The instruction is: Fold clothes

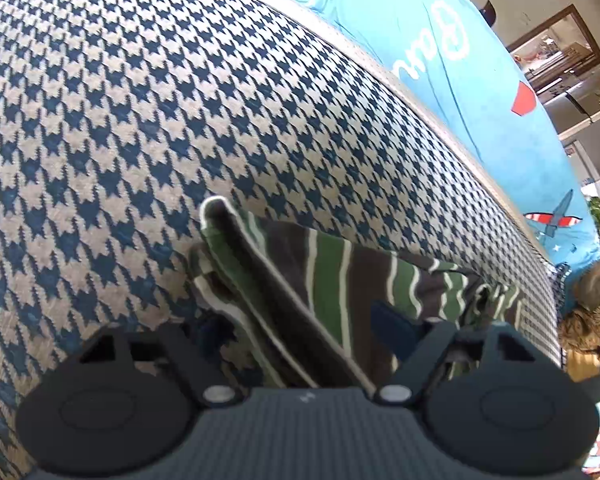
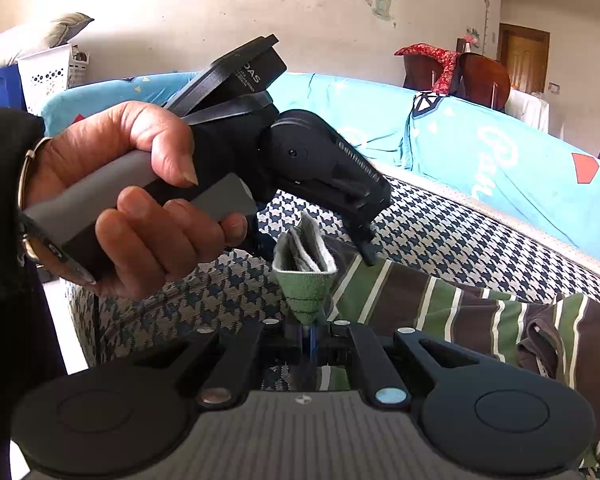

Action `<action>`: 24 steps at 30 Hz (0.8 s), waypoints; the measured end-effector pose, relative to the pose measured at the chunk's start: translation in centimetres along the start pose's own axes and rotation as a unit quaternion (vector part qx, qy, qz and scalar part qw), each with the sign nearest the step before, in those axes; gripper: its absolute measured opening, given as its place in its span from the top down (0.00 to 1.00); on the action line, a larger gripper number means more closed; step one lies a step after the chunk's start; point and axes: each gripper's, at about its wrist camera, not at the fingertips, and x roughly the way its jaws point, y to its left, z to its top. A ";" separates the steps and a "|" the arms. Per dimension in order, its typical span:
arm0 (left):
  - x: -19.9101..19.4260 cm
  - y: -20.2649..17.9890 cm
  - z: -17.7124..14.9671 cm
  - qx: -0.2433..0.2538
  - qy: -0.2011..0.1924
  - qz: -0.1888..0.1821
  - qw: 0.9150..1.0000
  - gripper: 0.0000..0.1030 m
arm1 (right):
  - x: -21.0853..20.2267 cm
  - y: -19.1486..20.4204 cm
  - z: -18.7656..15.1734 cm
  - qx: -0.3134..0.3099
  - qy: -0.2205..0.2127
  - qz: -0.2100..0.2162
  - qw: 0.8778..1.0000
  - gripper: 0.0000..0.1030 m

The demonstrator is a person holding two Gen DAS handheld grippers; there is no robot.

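Note:
A shirt [image 1: 328, 276] striped in green, brown and white lies on the houndstooth sofa seat [image 1: 140, 120]. In the left wrist view a folded part of it runs up between the fingers of my left gripper [image 1: 304, 328], which stand wide apart and open. The right wrist view shows my right gripper [image 2: 308, 330] shut on a bunched green corner [image 2: 306, 284] of the shirt [image 2: 460, 312], lifted off the seat [image 2: 440, 232]. A person's hand [image 2: 140, 200] holds the left gripper [image 2: 364, 244] just beyond it, fingertips down at the shirt's edge.
A light blue printed cover [image 2: 520, 168] drapes the sofa back behind the seat. A white laundry basket [image 2: 52, 72] stands far left; a wooden chair with a red cloth [image 2: 452, 68] stands behind the sofa. The seat's front edge drops off at the left [image 2: 80, 320].

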 end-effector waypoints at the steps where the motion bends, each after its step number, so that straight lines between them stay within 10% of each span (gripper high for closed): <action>1: -0.2 0.0 0.0 0.001 -0.003 0.006 1.000 0.36 | -0.1 0.0 0.0 -0.001 -0.001 -0.001 1.000 0.95; 11: -2.0 0.4 -3.2 0.003 -0.042 0.042 0.998 0.85 | -1.1 -0.3 -0.6 -0.013 -0.008 -0.020 1.000 0.95; 24: -4.3 -7.2 -5.8 0.051 -0.104 -0.006 0.993 0.85 | -5.2 -3.1 -0.9 -0.004 -0.051 -0.106 0.993 0.95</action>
